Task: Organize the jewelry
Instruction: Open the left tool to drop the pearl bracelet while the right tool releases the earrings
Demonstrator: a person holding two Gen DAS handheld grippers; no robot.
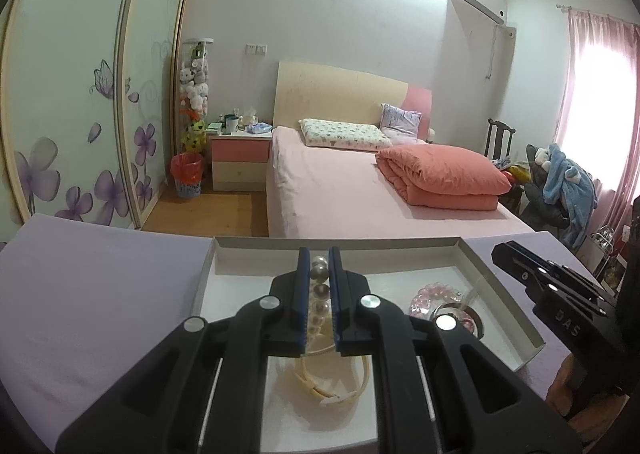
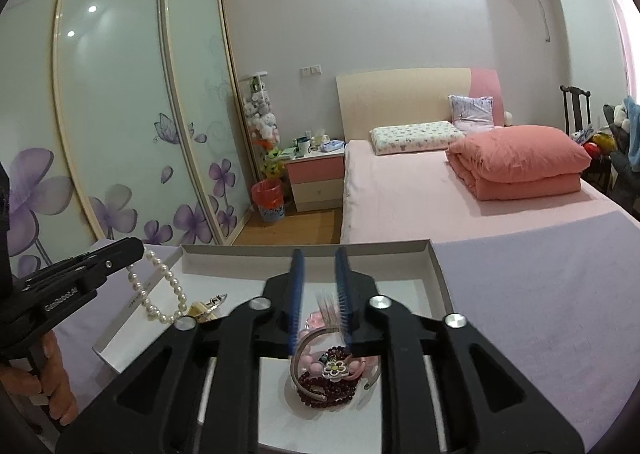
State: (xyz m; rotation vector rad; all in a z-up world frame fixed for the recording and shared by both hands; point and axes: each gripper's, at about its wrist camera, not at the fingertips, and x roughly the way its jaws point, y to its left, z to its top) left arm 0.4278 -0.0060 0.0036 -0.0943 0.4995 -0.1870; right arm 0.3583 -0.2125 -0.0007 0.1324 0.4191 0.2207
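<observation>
Left gripper (image 1: 319, 278) jaws clamped on pearl strand (image 1: 320, 294) hanging over the tray (image 1: 504, 294); right gripper (image 2: 320, 282) jaws apart, empty, bead pile (image 2: 332, 374) just below.

Pink bed (image 1: 340, 189) (floral wardrobe (image 1: 80, 113) beside)
</observation>
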